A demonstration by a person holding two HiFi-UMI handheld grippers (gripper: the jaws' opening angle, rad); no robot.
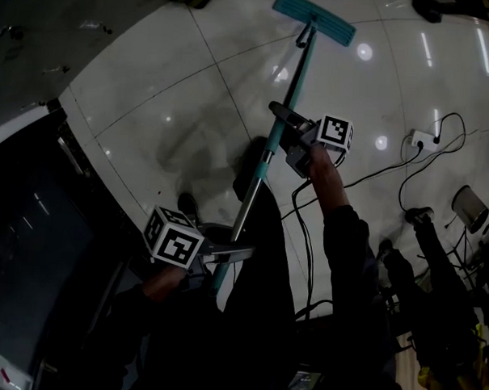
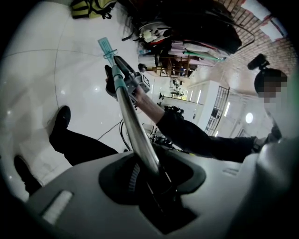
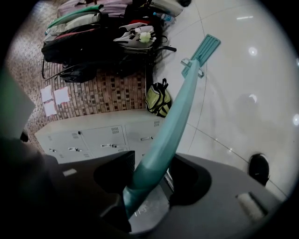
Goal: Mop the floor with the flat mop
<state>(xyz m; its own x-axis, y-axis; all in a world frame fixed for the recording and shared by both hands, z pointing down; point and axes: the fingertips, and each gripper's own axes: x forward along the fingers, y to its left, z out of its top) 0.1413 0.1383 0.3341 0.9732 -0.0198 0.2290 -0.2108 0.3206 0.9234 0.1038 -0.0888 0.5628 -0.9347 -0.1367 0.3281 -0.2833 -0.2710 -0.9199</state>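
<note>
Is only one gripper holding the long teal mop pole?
No, the left gripper and the right gripper both clamp the mop pole.

A yellow-green backpack (image 3: 159, 99) sits just beside the end of a row of low grey lockers (image 3: 93, 138) set against a brick wall (image 3: 110, 88). Two white sheets (image 3: 53, 99) show on the brickwork to the left, and a heap of dark bags (image 3: 88, 42) is piled further along. Seen from the head view, a white power strip (image 1: 421, 141) lies among looping black cables (image 1: 373, 176), near a small grey box (image 1: 470, 206) by the right edge
</note>
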